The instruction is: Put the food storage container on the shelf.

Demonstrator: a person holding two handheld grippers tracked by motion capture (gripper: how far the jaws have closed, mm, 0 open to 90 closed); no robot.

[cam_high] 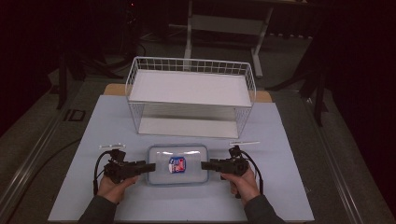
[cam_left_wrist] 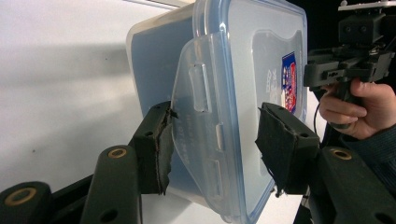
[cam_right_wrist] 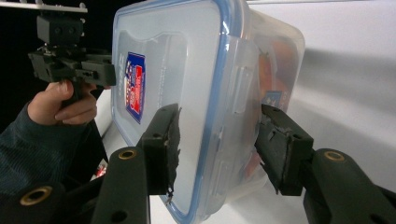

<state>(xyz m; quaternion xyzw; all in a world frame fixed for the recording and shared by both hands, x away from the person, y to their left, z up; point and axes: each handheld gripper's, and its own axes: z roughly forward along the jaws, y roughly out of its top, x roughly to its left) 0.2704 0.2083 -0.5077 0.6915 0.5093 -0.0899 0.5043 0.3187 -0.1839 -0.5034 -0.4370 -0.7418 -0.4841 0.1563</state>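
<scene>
At six o'clock of the wire basket [cam_high: 190, 95] sits the clear lidded container [cam_high: 178, 164]. Left gripper [cam_high: 148, 166] half open around its nine-o'clock latch flap, one pad touching; right gripper [cam_high: 207, 164] clamped over the three-o'clock end. Rigid, slick plastic, likely light, so take it by the ends.

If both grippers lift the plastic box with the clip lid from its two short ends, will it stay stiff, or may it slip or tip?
The lidded plastic container looks rigid, with thick clear walls and a framed lid, so it probably keeps its shape. Its smooth, glossy sides may slip in the pads. The left hand-held gripper and right hand-held gripper straddle hinged lid flaps, which might flex. Being flat and wide, it seems unlikely to tip.
</scene>
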